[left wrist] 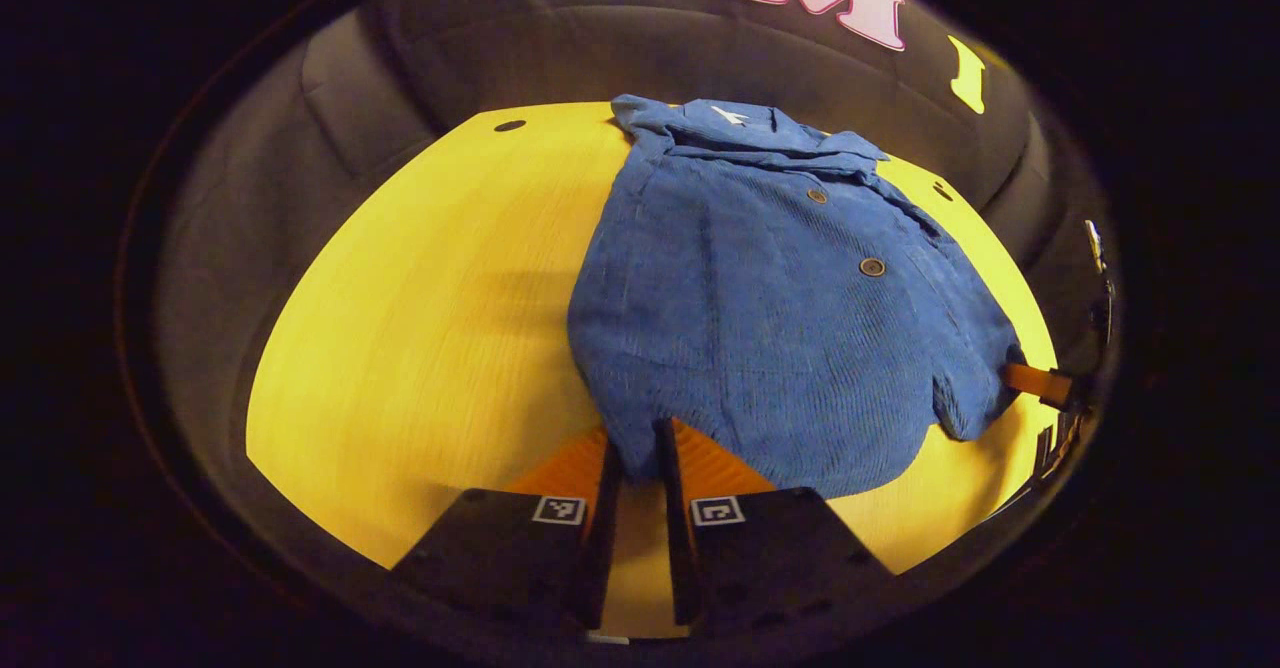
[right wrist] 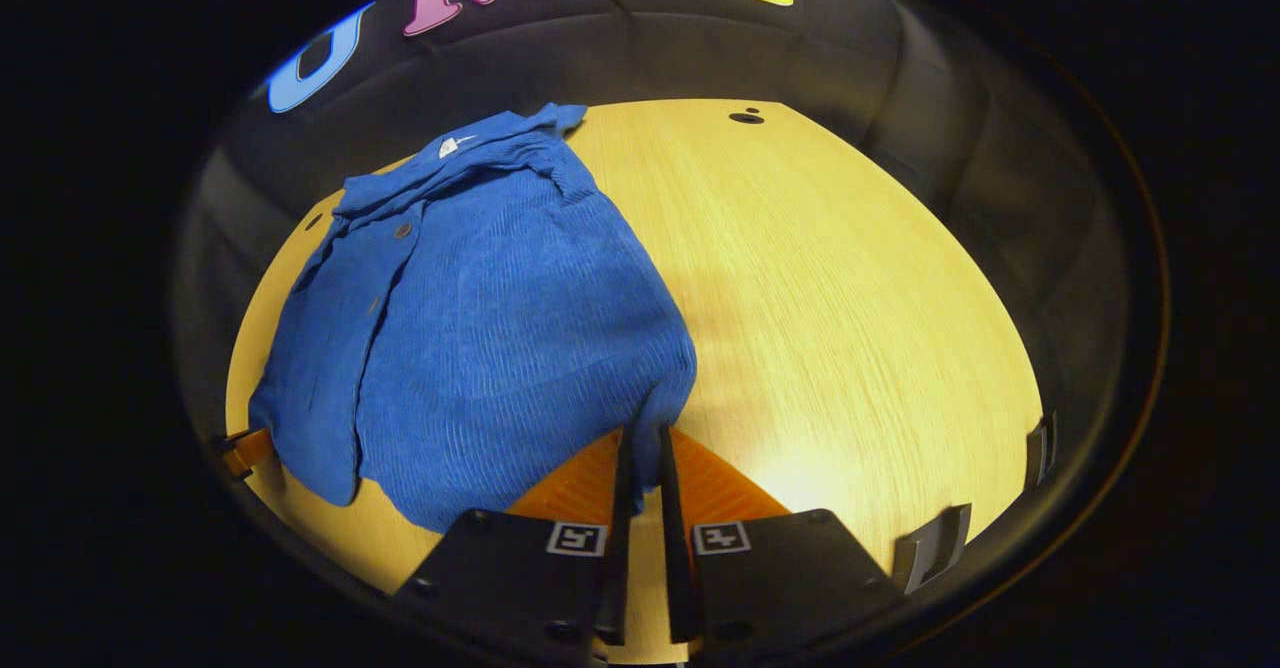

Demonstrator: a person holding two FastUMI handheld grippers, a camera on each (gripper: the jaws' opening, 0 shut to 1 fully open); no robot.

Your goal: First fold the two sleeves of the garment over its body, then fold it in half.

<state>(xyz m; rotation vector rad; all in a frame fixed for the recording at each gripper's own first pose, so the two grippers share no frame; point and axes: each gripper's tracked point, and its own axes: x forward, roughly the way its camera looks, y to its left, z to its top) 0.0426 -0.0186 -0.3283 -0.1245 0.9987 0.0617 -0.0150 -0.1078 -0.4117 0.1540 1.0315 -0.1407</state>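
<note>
Jaws of both grippers are nearly closed, each pinching a hem corner of the blue corduroy shirt: we note the left gripper and right gripper at opposite corners. The shirt lies on the worktop, collar toward the far edge.

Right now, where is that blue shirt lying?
The blue shirt lies flat on the yellow table, collar toward the booth's back wall. The left gripper and the right gripper each pinch a bottom corner of its near hem.
</note>
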